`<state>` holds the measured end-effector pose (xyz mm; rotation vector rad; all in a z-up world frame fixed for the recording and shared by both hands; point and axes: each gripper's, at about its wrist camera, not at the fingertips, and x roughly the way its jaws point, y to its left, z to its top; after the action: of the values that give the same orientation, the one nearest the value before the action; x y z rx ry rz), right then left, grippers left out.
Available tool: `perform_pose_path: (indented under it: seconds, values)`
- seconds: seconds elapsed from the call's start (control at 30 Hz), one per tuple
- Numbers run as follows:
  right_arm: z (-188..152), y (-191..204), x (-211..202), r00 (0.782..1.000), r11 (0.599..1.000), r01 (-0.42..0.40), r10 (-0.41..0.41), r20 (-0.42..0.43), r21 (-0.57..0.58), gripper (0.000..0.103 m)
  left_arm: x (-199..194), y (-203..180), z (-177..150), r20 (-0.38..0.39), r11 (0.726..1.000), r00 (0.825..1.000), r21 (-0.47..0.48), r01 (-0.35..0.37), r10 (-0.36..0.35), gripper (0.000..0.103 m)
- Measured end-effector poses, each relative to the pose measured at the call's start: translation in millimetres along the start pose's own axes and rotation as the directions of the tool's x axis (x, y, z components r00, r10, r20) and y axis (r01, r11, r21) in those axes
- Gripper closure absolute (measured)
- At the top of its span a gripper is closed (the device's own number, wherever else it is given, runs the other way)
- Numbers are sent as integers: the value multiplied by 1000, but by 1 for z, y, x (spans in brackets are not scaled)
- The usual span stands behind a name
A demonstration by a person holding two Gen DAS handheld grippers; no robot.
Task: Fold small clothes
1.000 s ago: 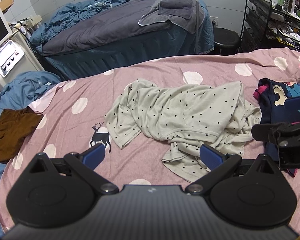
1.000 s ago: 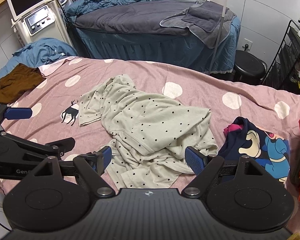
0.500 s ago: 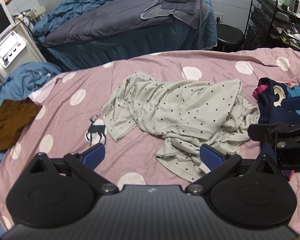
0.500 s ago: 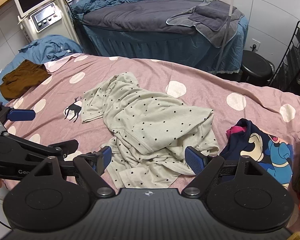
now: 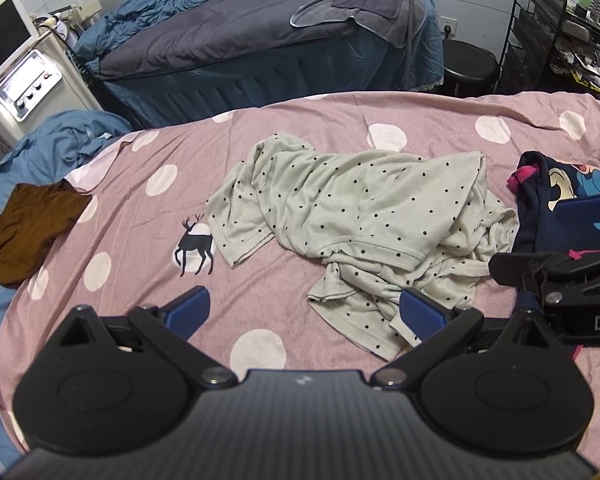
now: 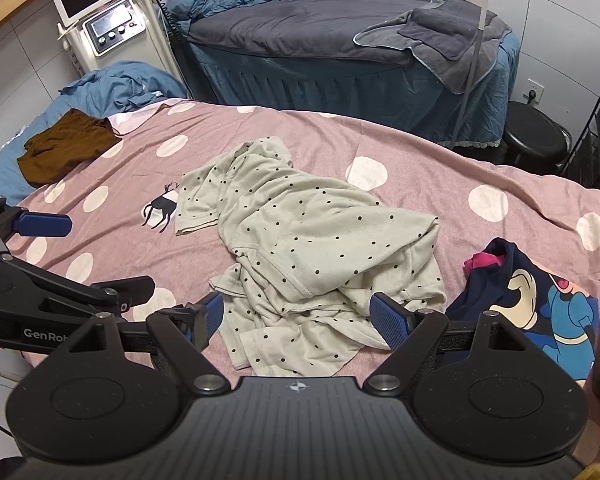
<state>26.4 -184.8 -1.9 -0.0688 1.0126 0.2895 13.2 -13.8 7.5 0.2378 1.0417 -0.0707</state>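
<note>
Bare sheet [image 5: 260, 280] left; cartoon garment [image 6: 540, 304] crowds right.

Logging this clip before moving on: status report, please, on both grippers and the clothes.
Left gripper open, empty. Right gripper open, empty. Polka-dot garment crumpled, unfolded, on the pink bedspread. Cartoon-print garment lies beside it on the right.
</note>
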Motion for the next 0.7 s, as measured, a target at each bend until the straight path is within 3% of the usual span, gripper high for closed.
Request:
perform_pose_path:
  seconds: [0.7]
  values:
    - [10,11,21,998,999,48,-48,-35,5,0,31,31,8,-22,1000,1000,-11,8,-8,0]
